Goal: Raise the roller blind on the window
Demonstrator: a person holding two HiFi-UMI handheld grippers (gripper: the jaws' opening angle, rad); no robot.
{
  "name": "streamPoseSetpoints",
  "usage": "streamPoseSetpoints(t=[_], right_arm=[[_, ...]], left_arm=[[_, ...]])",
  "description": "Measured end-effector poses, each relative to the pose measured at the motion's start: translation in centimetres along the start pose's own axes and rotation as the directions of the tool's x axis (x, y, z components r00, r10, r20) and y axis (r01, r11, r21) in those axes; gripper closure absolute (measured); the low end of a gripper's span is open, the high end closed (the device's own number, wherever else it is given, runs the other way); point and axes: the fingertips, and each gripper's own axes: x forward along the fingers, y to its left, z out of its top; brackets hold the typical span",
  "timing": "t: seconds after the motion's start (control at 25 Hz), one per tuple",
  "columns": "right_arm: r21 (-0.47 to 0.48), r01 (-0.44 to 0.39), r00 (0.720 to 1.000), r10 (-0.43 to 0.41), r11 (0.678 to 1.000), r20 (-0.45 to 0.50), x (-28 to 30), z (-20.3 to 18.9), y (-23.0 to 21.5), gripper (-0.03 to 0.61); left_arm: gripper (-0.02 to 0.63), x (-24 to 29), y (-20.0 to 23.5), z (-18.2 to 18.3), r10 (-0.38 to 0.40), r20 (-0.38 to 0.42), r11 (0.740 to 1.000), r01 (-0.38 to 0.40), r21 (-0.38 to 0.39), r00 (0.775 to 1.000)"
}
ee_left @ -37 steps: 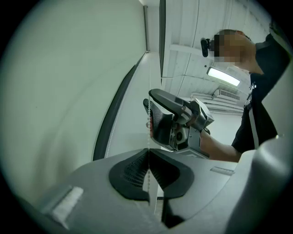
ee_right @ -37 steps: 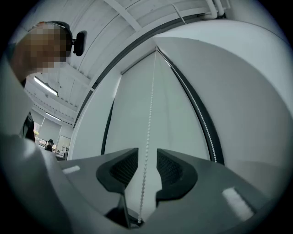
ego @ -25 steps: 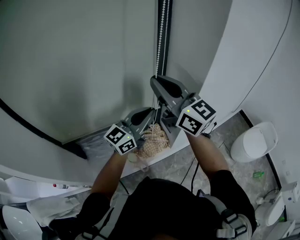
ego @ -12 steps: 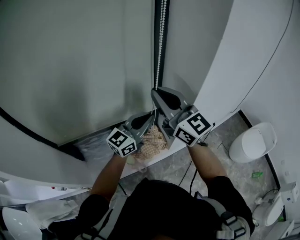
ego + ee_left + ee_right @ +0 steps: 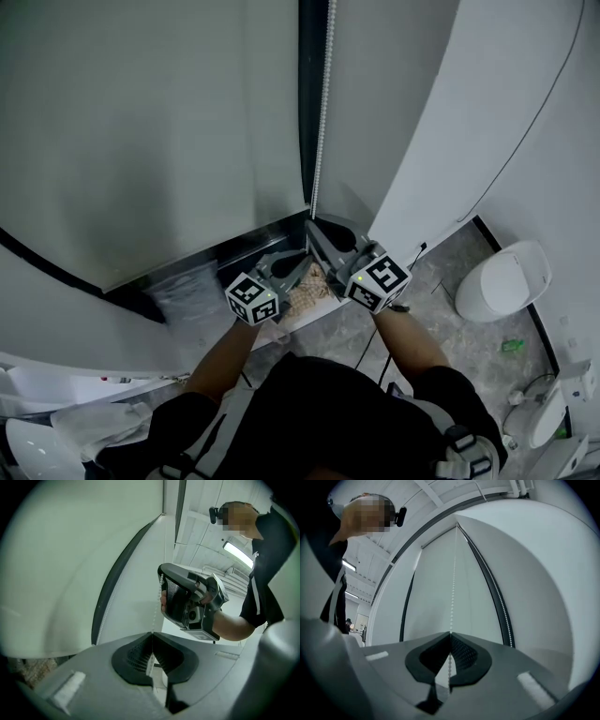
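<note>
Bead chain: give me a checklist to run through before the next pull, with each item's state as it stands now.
1. Left gripper shut on bead chain: ok, the chain passes between its closed fingers.
2. Right gripper shut on the chain: ok; its fingers have just been closing, with the chain between them.
3. Chain straight above both grippers: ok.
4. Right gripper above left on the chain: ok.
5. Roller blind raised: not ok, its fabric fills the view behind the chain.
6. Chain below the grippers free of snags: cannot tell, hidden.
</note>
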Motion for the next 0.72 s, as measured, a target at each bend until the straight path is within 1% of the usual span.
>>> streamPoseSetpoints(t=[0.12, 0.2, 0.28, 0.36, 0.4, 0.48, 0.56, 0.64, 0.72], right_arm=[[-0.023, -0.003, 1.0, 0.004, 1.0, 0.007, -0.6, 0.9, 0.4, 0.571], [-0.012, -0.008, 1.0, 0.008, 1.0, 0.01, -0.9, 1.1, 0.5, 0.571], [0.008, -0.01, 1.0, 0.01, 1.0, 0.015, -1.1, 1.2, 0.4, 0.571], [0.015, -0.005, 1.0, 0.005, 1.0, 0.019, -1.2, 1.2, 0.0, 0.571], [0.017, -0.003, 1.0, 0.002, 1.0, 0.019, -1.2, 1.1, -0.2, 0.571], [0.019, -0.001, 1.0, 0.001, 1.0, 0.016, -1.3, 1.0, -0.4, 0.571], [0.017, -0.004, 1.0, 0.004, 1.0, 0.013, -1.3, 1.0, -0.3, 0.571], [0.015, -0.01, 1.0, 0.01, 1.0, 0.009, -1.3, 1.0, -0.2, 0.571], [0.017, -0.016, 1.0, 0.016, 1.0, 0.006, -1.2, 0.8, -0.1, 0.571]], left_arm=[[0.604, 0.2, -1.7, 0.2, -0.069, -0.039, 0.996, 0.071, 0.046, 0.997], [0.484, -0.6, -2.2, 1.0, -0.111, -0.044, 0.992, 0.114, 0.055, 0.993], [0.46, -1.9, -1.6, 3.5, -0.122, 0.009, 0.992, 0.121, 0.037, 0.993], [0.459, -3.2, -0.5, 7.5, -0.11, 0.089, 0.994, 0.108, 0.024, 0.99], [0.46, -3.6, -0.1, 9.7, -0.109, 0.13, 0.994, 0.106, 0.03, 0.986], [0.459, -3.8, 0.1, 13.9, -0.13, 0.201, 0.991, 0.121, 0.059, 0.971], [0.46, -3.3, -0.7, 18.0, -0.179, 0.26, 0.983, 0.16, 0.094, 0.949], [0.46, -2.3, -1.8, 21.2, -0.238, 0.291, 0.969, 0.209, 0.129, 0.927], [0.46, -1.0, -2.8, 23.6, -0.291, 0.3, 0.955, 0.257, 0.148, 0.909]])
